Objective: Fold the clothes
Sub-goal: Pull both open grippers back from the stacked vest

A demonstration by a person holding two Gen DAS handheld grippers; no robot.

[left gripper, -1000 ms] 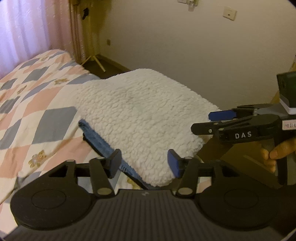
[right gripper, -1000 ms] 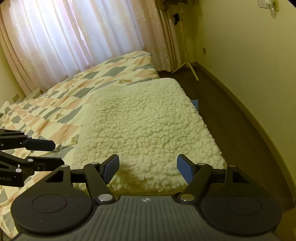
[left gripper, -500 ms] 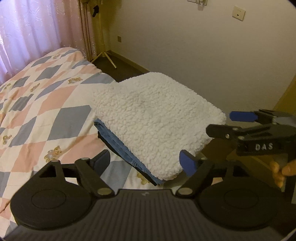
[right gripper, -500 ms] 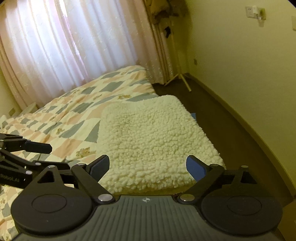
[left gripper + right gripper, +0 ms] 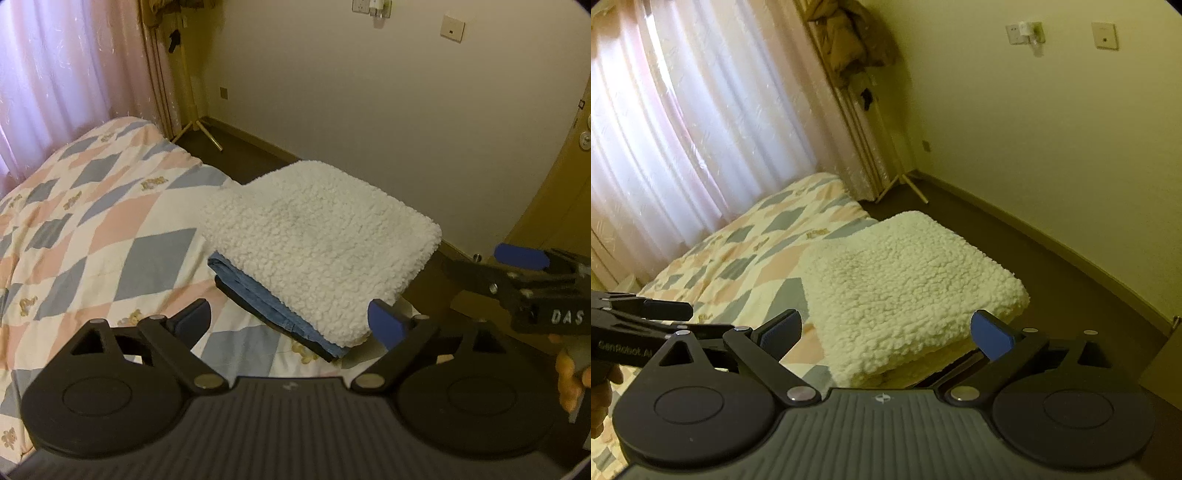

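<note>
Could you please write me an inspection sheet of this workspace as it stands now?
Surface: bed with patchwork quilt.
Job's things: folded white fleece garment stacked on folded blue denim and a dark layer, at the bed's corner.
Clutter: nothing seen.
Grippers: left gripper open, holding nothing; right gripper open, holding nothing.
Cables: nothing seen.
Surroundings: curtains, coat stand, wall sockets, wooden door, dark floor.

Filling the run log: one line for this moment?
fleece folded on jeans | bed | left tongs open, empty | right tongs open, empty
</note>
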